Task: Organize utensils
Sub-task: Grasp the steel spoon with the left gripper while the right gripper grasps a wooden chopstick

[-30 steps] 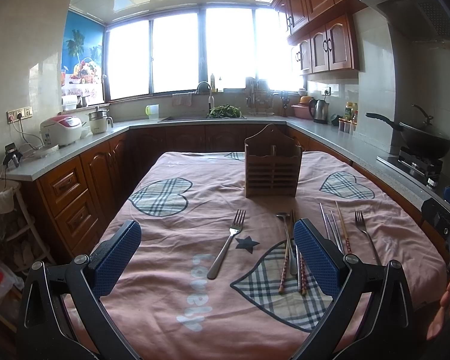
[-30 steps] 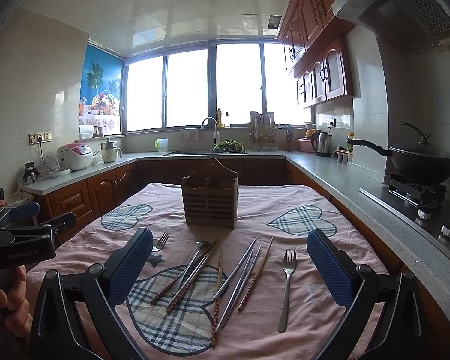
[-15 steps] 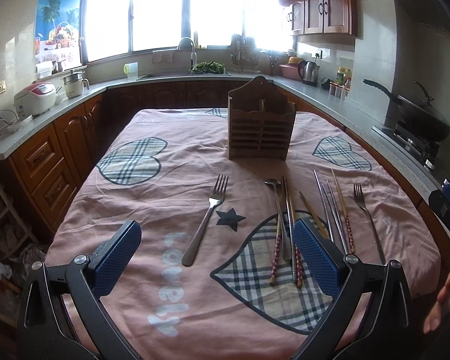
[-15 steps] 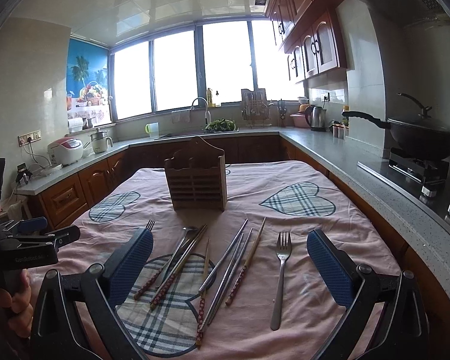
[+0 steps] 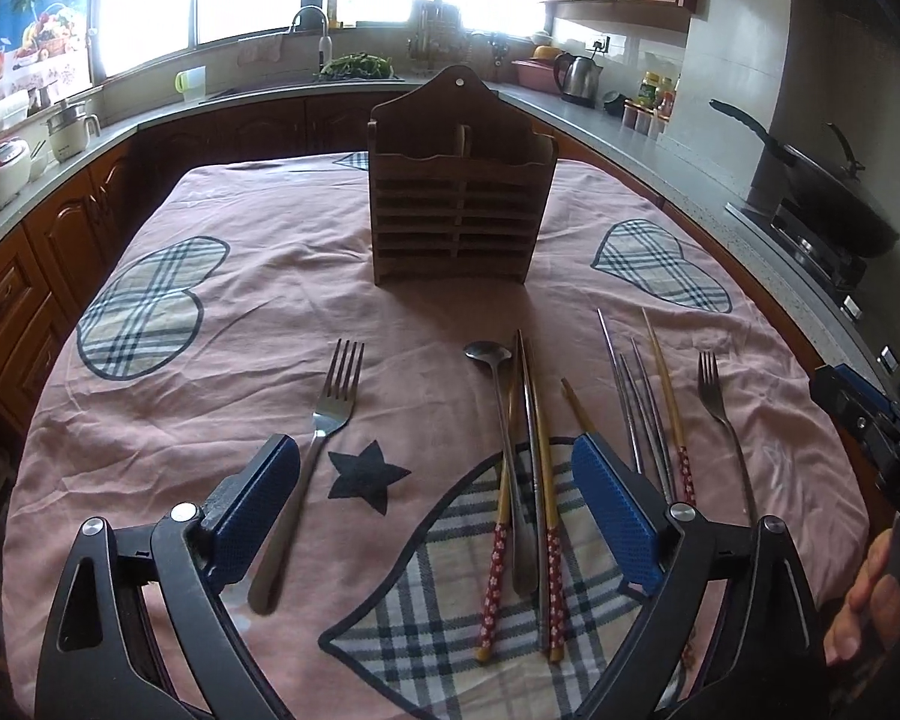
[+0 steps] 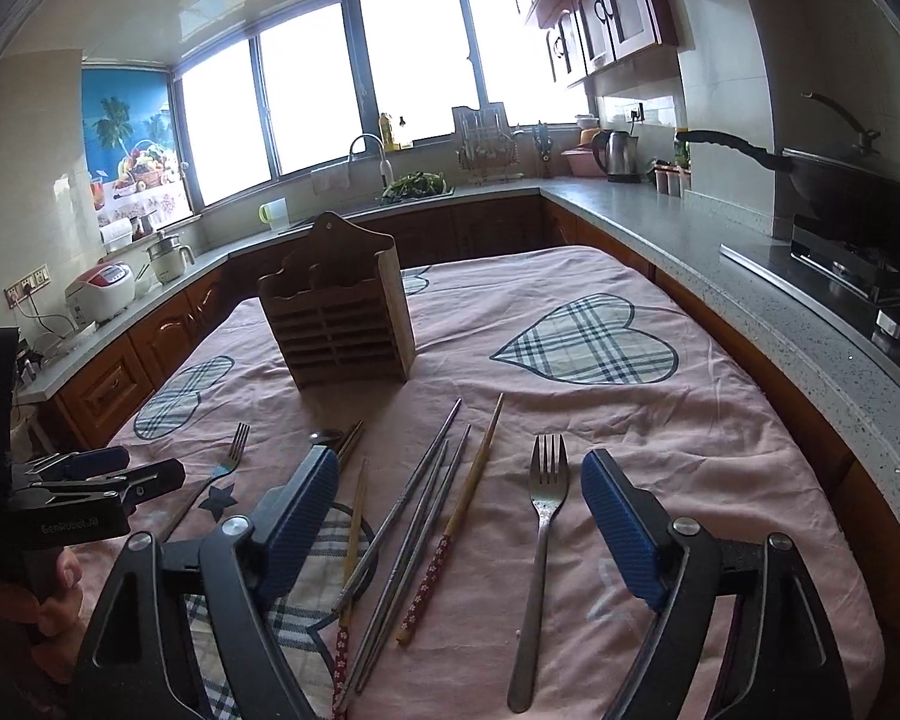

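Both claws hang released and empty above the desk. The left claw spreads low in its frame, with a fork just inside its left pad and a spoon lying with chopsticks between the pads. The right claw frames steel chopsticks and a second fork at lower centre. The wooden caddy stands upright at upper centre, beyond the utensils.
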